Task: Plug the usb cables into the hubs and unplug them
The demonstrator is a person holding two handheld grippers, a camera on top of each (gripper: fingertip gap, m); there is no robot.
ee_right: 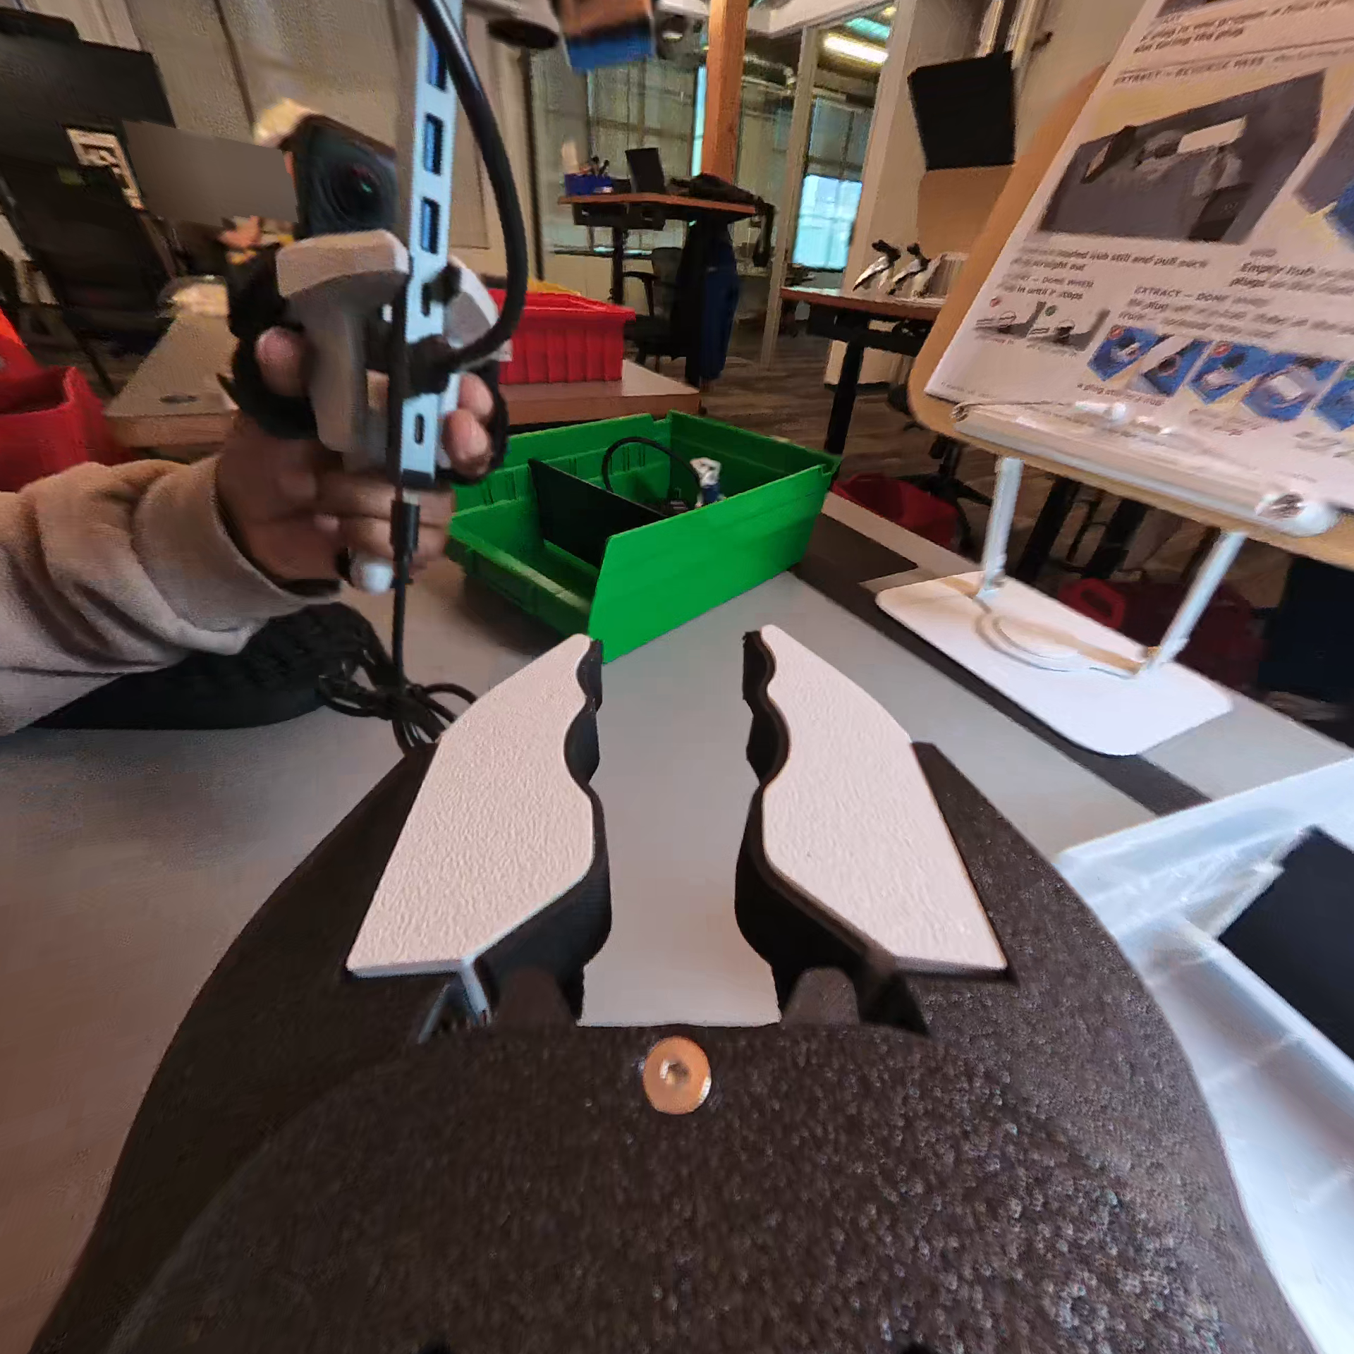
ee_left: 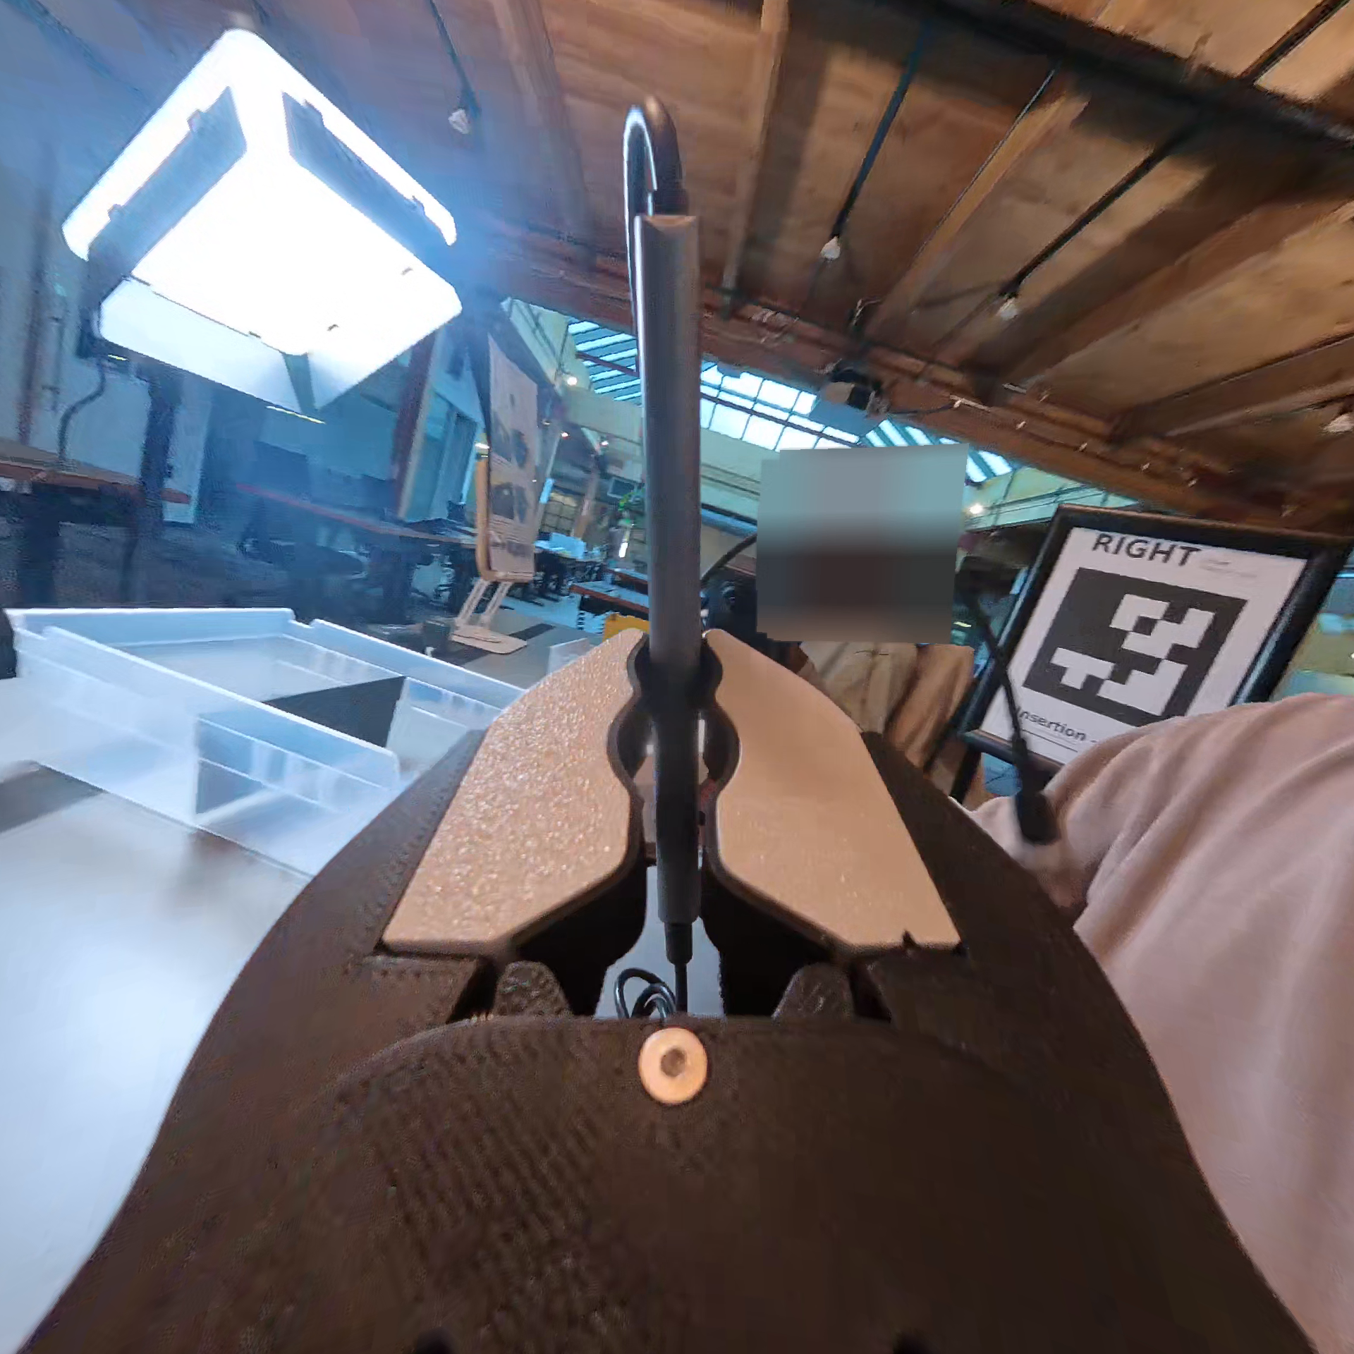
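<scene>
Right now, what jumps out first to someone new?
The left hand-held gripper clamps a slim grey hub upright, mid-frame in its own view. The right hand-held gripper hangs open and empty over the grey table. Behind it sits a bright green bin holding cables.

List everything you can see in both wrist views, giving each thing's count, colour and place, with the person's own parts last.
Slim grey USB hub: one, grey, held upright in left gripper.
Black cable: one, black, loops off the hub's top.
Green plastic bin: one, green, far on the table, black divider inside.
Clear plastic tray: one, clear, on the table.
Instruction board on white stand: one, right of the bin.
Red crate: one, red, background.
Left gripper: shut on hub.
Right gripper: open, empty.
</scene>
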